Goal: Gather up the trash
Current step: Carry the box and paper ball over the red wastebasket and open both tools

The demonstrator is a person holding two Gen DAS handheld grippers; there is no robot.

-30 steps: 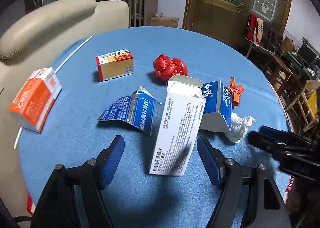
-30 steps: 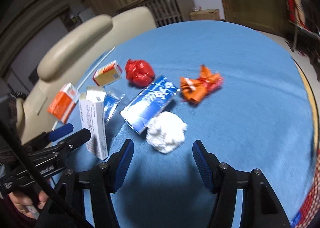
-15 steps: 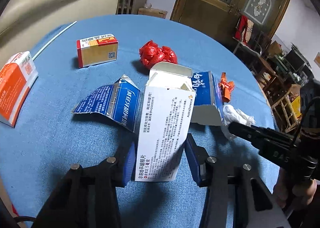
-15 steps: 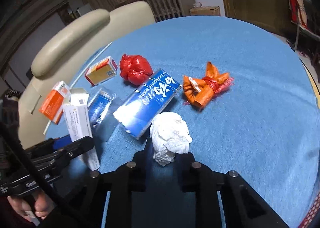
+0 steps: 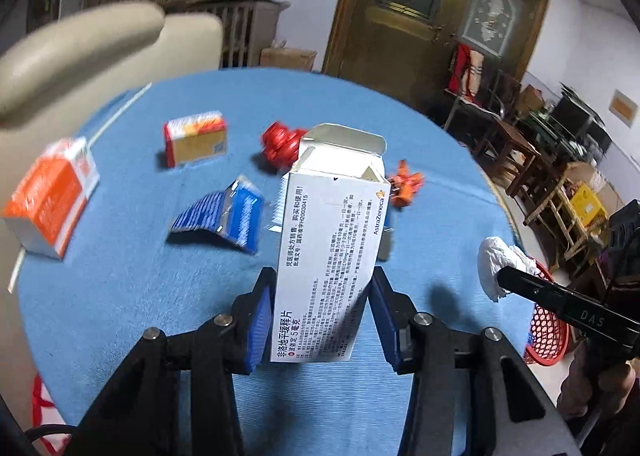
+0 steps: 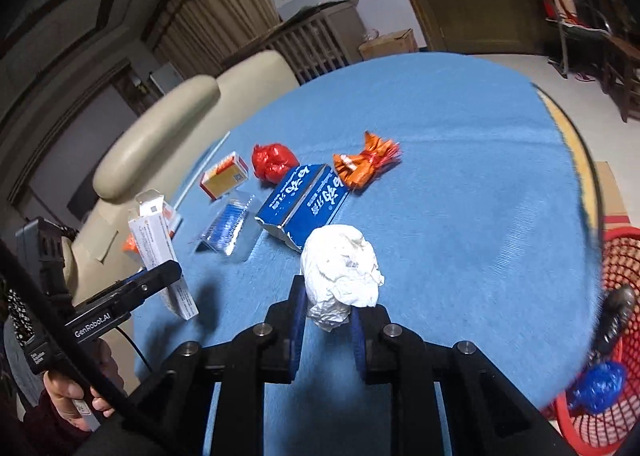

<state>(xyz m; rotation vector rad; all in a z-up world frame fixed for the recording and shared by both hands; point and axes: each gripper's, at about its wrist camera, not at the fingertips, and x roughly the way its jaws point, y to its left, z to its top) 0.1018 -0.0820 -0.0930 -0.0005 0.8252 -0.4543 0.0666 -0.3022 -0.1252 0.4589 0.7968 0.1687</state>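
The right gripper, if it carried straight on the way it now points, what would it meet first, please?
Probably the blue carton. The right gripper, shut on the white crumpled tissue, points down and across the blue table, and that carton lies just beyond the tissue; depth is hard to judge here.

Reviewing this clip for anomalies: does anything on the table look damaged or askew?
Yes. The blue carton lies on its side with a ragged torn end, and the white box in the left gripper has its top flap open. Both look like ordinary trash.
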